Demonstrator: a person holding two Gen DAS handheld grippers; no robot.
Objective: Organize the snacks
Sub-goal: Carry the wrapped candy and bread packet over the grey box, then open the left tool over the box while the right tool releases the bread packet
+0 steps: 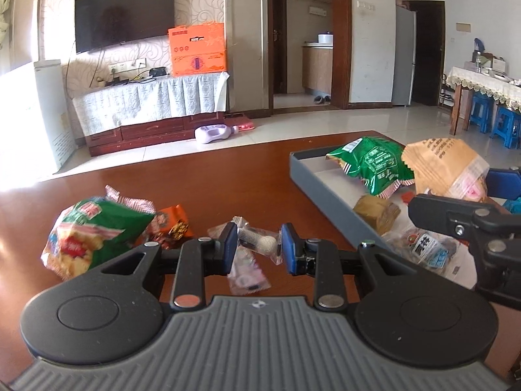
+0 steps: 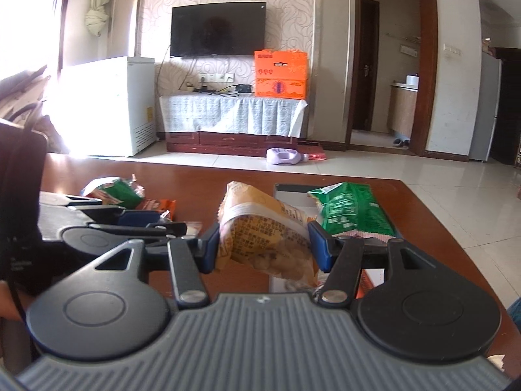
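My left gripper (image 1: 260, 249) is shut on a small clear-wrapped snack (image 1: 260, 239), just above a pink packet (image 1: 247, 275) on the brown table (image 1: 228, 179). To its left lie a green-and-red chip bag (image 1: 94, 228) and an orange packet (image 1: 172, 224). My right gripper (image 2: 263, 244) is shut on a tan snack bag (image 2: 260, 238), held near the grey tray (image 2: 293, 187). A green bag (image 2: 351, 211) leans in that tray. In the left wrist view the tan snack bag (image 1: 446, 169) hangs over the grey tray (image 1: 312, 176), beside the green bag (image 1: 374, 166) and a brown packet (image 1: 377, 211).
Clear-wrapped packets (image 1: 429, 254) lie by the tray's near end. The left gripper (image 2: 162, 221) shows at the left of the right wrist view, with a dark chair back (image 2: 19, 195) beside it. Beyond the table's far edge are tiled floor, a TV stand (image 1: 153, 104) and blue stools (image 1: 504, 127).
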